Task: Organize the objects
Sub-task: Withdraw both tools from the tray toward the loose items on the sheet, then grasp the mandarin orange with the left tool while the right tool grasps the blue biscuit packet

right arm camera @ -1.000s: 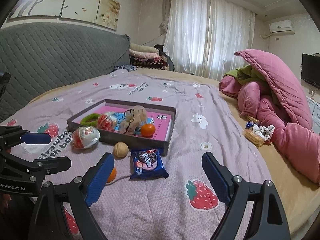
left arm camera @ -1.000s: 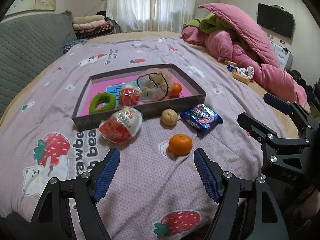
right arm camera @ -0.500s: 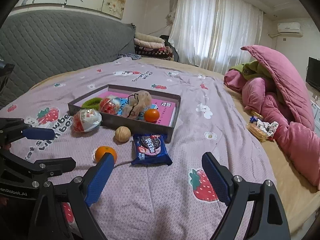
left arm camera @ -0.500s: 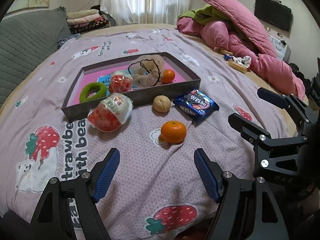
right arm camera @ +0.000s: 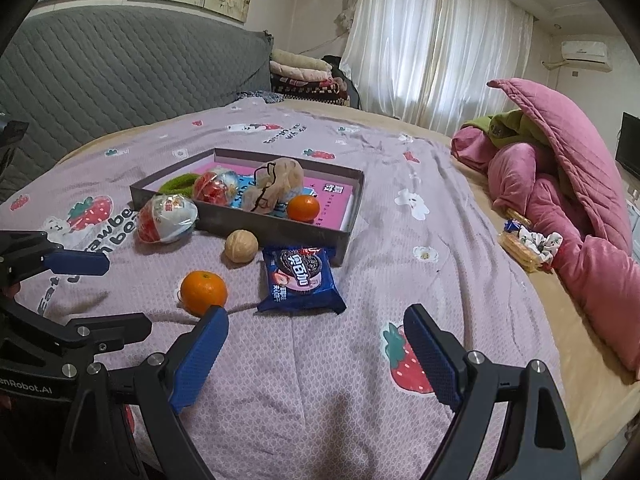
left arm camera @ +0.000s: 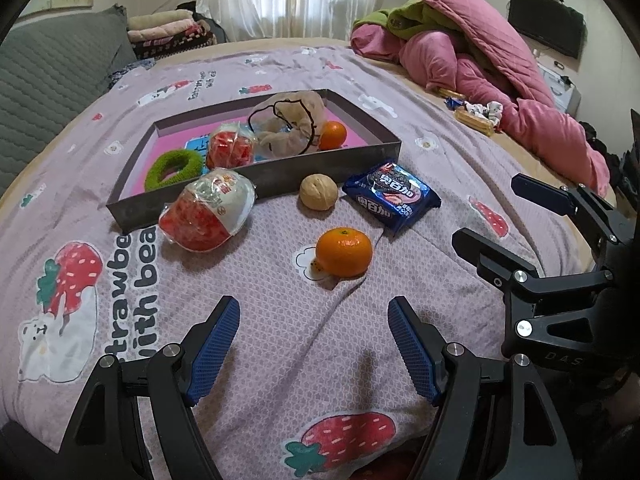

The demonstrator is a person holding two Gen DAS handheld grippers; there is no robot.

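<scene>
A grey box (left arm camera: 256,178) (right arm camera: 280,226) with a pink floor holds a green ring (left arm camera: 174,167), a wrapped red toy egg (left arm camera: 231,150), a beige plush (left arm camera: 286,128) and an orange (left arm camera: 332,135). In front of it on the bed lie a big toy egg (left arm camera: 206,210) (right arm camera: 167,218), a walnut (left arm camera: 318,192) (right arm camera: 241,246), a blue cookie pack (left arm camera: 392,199) (right arm camera: 299,278) and a loose orange (left arm camera: 344,252) (right arm camera: 203,293). My left gripper (left arm camera: 314,350) is open, just short of the loose orange. My right gripper (right arm camera: 316,360) is open, near the cookie pack.
A pink quilt heap (right arm camera: 568,184) lies at the right of the bed with small snacks (right arm camera: 524,242) beside it. A grey padded headboard (right arm camera: 120,80) stands at the left. Folded blankets (right arm camera: 304,76) sit at the far end.
Both grippers have moved forward and lower toward the objects in front of the box; the loose orange and the cookie pack appear nearer. Nothing was gripped.
</scene>
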